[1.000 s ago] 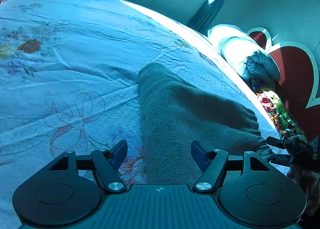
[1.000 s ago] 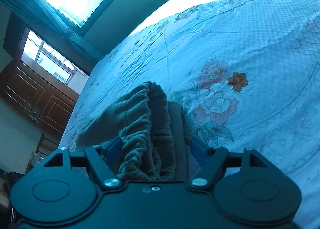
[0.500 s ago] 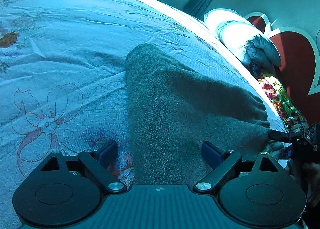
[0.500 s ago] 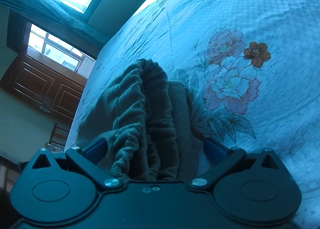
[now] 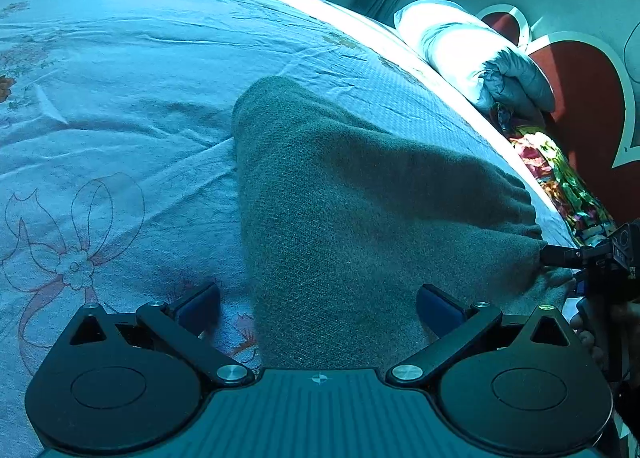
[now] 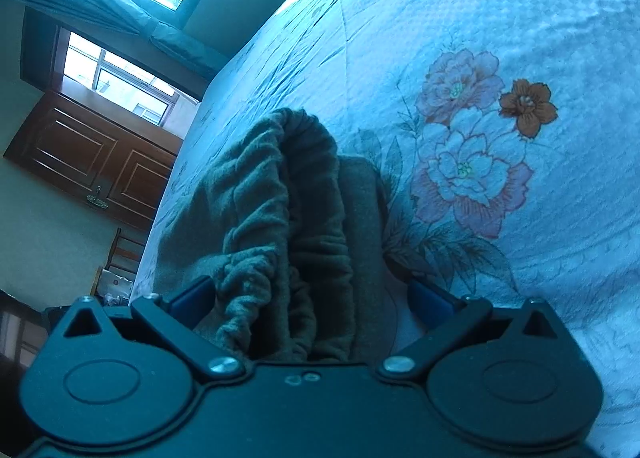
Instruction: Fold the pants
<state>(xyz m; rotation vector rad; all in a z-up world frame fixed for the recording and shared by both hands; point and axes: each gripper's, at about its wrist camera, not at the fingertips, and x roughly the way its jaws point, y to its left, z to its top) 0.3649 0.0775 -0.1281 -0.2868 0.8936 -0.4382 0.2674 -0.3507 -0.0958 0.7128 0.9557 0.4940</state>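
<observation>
Both grippers have let go; pants are down on the bed.

Left wrist view: left gripper (image 5: 318, 308) has its jaws spreading apart. A second ago they were much narrower, and the camera has since closed in on the cloth. The pants (image 5: 360, 193) lie as a folded grey-green slab on the floral bedsheet (image 5: 120, 97). Their near edge runs between the blue pads (image 5: 198, 306), but neither pad presses on it. At the right edge, the right gripper (image 5: 560, 258) pokes in beside the gathered waistband end, a hand (image 5: 592, 334) behind it. Pillow (image 5: 460, 53) and a bright patterned cloth (image 5: 560, 185) sit well beyond, at the headboard.

Right wrist view: the right gripper's (image 6: 308, 300) jaws stand wide apart, noticeably wider than a second ago. The elastic waistband (image 6: 288, 217) is bunched between the pads, loose, not pinched, resting on the folded layer and the sheet.

My read: this fold has been laid and released. What's left is probably one more fold or a tidy of the rumpled waistband, which needs a fresh grip from both sides.
</observation>
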